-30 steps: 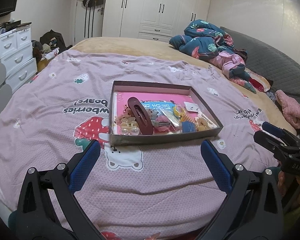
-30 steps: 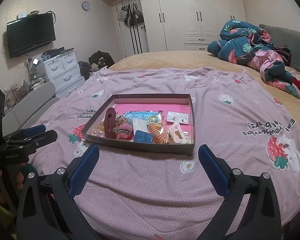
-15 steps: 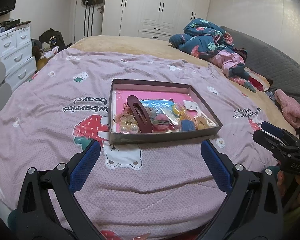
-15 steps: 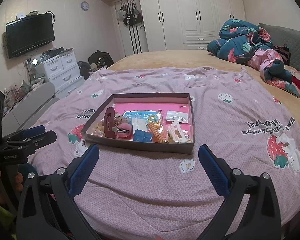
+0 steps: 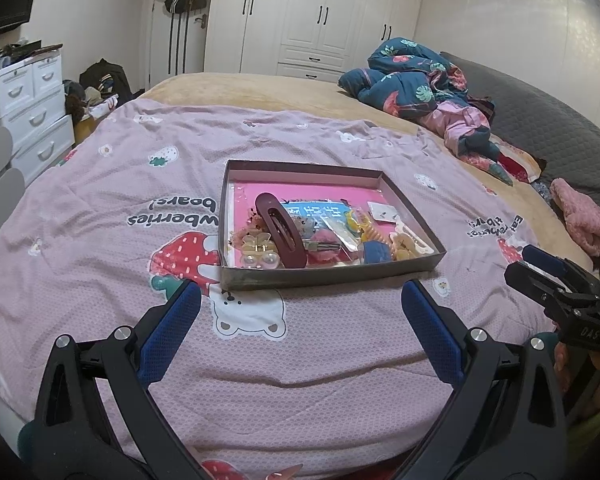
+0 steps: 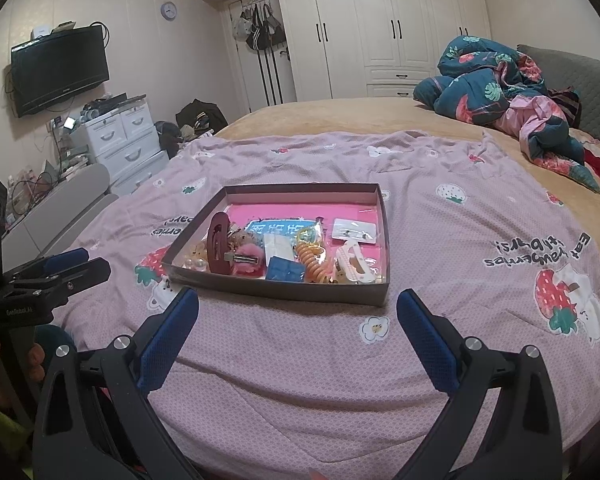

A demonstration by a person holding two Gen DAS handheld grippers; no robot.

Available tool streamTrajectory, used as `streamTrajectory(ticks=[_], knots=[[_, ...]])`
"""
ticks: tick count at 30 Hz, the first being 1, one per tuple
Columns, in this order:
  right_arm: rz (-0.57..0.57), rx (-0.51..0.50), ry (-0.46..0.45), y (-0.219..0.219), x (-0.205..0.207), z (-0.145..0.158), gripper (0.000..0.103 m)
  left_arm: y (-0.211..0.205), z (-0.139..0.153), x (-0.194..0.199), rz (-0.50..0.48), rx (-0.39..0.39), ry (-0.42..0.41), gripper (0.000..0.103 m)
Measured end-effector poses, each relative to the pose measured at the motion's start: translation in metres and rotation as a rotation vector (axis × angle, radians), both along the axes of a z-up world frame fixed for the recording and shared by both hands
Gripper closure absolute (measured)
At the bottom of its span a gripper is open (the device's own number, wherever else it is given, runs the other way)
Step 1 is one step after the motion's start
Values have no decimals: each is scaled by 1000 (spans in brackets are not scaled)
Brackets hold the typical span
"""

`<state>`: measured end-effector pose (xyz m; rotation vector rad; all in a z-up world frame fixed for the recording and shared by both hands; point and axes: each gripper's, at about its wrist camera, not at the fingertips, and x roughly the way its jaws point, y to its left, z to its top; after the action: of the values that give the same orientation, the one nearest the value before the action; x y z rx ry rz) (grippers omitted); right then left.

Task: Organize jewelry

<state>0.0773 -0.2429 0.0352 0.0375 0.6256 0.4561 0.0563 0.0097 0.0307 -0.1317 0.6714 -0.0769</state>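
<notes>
Shallow brown cardboard tray with pink liner [image 5: 328, 274], flat on pink strawberry-print bedspread [image 5: 100, 248]. Contents heaped at near side: maroon oval hair clip [image 5: 280, 230], orange spiral hair tie [image 6: 316, 264], blue fabric piece [image 6: 284, 269], pearl clip [image 5: 260, 259].

Colours and prints, bed and tray

We are seeing a pink bedspread [image 5: 100, 184] printed with red strawberries, white bears and dark lettering; a brown-walled tray [image 5: 332, 274] showing a hot-pink floor; inside, a maroon hair clip [image 5: 280, 230], a blue printed card [image 5: 312, 212], an orange spiral tie [image 6: 318, 266] and a blue block [image 6: 284, 270]. We are noting black grippers wearing blue pads [image 5: 170, 330]. A teal floral quilt [image 6: 492, 80] is lying on tan bedding.
</notes>
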Motion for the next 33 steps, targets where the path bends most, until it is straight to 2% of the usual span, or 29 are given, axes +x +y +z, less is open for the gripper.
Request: streamTrajectory(ticks=[33], knots=[[4,-3,6,1,0,-1,4,2,0,1,3,6,4,9]])
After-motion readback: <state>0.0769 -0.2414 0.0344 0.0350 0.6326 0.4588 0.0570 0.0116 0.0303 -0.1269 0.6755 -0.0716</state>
